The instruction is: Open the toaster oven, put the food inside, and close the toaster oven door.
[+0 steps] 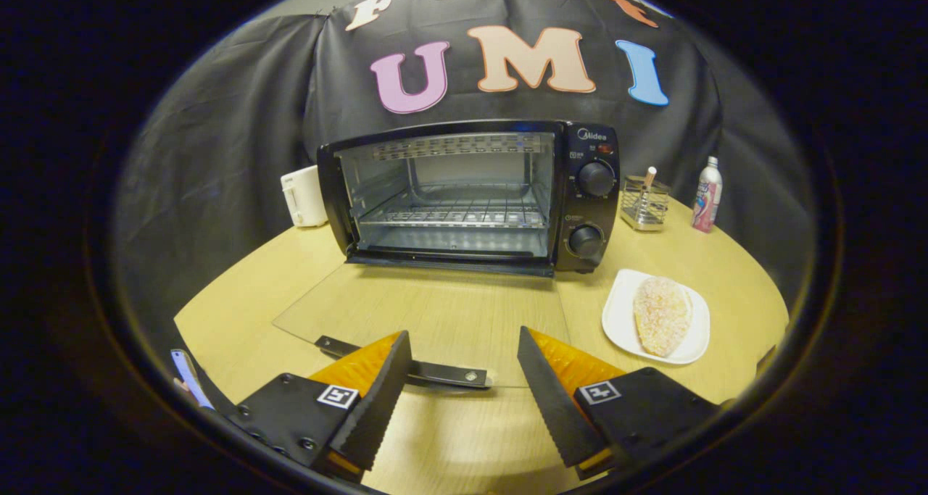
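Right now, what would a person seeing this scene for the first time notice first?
The toaster oven stands at the back of the table, its glass door folded down flat toward the open gripper, whose fingers hover over the door handle. To the right, the breaded food lies on a white plate.

Glossy toaster oven (471, 190), clear glass door (420, 321), wood-grain table (725, 277)
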A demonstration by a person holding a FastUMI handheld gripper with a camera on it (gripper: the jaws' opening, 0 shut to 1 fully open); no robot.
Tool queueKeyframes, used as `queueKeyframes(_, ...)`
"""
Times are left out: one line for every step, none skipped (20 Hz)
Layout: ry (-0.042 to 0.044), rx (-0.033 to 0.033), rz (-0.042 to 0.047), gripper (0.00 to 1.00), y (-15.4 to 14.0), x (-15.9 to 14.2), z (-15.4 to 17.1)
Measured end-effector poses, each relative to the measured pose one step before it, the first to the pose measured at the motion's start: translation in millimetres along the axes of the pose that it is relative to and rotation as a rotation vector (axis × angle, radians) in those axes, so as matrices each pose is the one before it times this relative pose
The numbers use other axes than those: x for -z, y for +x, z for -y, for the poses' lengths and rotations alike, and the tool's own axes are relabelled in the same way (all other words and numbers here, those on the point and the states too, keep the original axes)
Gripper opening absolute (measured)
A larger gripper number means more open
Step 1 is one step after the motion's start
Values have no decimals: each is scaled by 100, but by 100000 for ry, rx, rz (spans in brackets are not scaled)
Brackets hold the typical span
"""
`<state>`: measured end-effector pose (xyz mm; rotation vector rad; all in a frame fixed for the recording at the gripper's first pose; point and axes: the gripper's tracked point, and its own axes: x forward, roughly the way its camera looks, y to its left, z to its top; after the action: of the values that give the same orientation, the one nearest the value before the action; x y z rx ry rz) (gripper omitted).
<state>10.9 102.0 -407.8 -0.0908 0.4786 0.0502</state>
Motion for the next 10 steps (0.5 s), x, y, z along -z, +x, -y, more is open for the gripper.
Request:
queueKeyframes(106, -262, 389, 95, 55, -37, -22)
queueKeyframes(-364, -306, 354, 95, -74, 18, -86)
queueKeyframes(-169, -109, -2, 94, 77, -66, 45)
queueKeyframes(13, -121, 64, 94, -59, 14, -22)
queueKeyframes(-162, -352, 110, 94, -147, -277, -7)
queueKeyframes(112, -634, 155, 95, -289, -141, -111)
queueKeyframes(-431, -1151, -31, 95, -279, -267, -121)
queueKeyframes(-993, -838, 167, 95, -378, -108, 46)
queueKeyframes(-1371, 113, 722, 95, -573, -429, 309)
queueKeyframes(-1532, 851, 1386, 95, -649, -561, 467)
